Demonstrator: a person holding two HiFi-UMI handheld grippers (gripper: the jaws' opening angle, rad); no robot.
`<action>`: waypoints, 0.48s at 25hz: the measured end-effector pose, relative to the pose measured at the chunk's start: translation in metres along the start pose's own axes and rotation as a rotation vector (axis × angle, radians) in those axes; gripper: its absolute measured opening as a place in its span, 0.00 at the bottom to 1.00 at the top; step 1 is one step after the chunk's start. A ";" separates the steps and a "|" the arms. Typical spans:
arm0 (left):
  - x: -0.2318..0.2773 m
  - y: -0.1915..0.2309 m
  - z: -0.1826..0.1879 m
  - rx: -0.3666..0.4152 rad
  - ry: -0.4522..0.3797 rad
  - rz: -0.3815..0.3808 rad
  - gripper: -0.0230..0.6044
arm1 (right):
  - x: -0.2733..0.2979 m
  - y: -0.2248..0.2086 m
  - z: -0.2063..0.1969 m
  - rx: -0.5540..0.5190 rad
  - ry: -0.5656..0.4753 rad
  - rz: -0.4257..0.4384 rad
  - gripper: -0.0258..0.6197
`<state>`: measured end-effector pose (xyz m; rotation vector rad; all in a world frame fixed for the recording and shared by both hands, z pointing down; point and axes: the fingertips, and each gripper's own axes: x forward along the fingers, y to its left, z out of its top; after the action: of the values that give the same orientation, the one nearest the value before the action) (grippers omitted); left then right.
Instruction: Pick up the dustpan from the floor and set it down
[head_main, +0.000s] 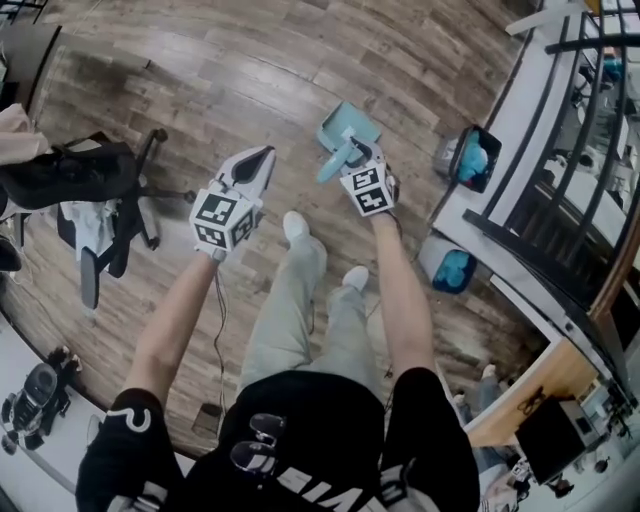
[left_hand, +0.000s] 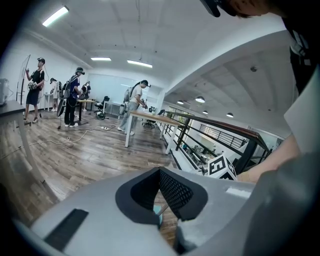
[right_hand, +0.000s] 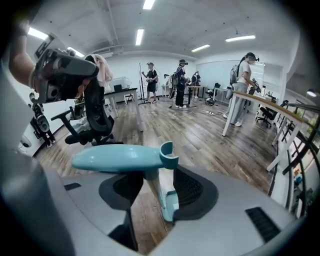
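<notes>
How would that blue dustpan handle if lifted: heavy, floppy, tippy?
The dustpan looks like thin moulded plastic, so it is probably light and stiff. Its smooth rounded handle might slip in a loose grip. Held there, its wide front would likely swing downward.

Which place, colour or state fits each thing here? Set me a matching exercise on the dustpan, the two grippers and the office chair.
Things:
1. dustpan
2. left gripper
3. right gripper
4. office chair

Places, colours, states:
A. black, at the left of the head view
B. jaws together, nothing in them
C. teal, its handle lying across open jaws
D. jaws apart, one on either side of a teal thing

Pairs: 1-C, 2-B, 3-D, 4-A
</notes>
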<state>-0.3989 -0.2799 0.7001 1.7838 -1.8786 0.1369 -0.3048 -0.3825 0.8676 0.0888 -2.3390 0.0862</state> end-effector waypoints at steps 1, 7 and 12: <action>-0.004 -0.002 0.002 0.001 -0.003 0.005 0.03 | -0.004 0.003 -0.002 0.004 0.003 0.004 0.32; -0.034 -0.035 0.021 0.007 -0.043 0.037 0.03 | -0.067 0.003 0.020 0.052 -0.092 -0.015 0.29; -0.073 -0.081 0.044 0.036 -0.094 0.067 0.03 | -0.160 0.014 0.067 0.027 -0.232 -0.027 0.18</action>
<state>-0.3368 -0.2435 0.6071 1.7794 -2.0147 0.1141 -0.2425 -0.3686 0.7055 0.1505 -2.5678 0.0990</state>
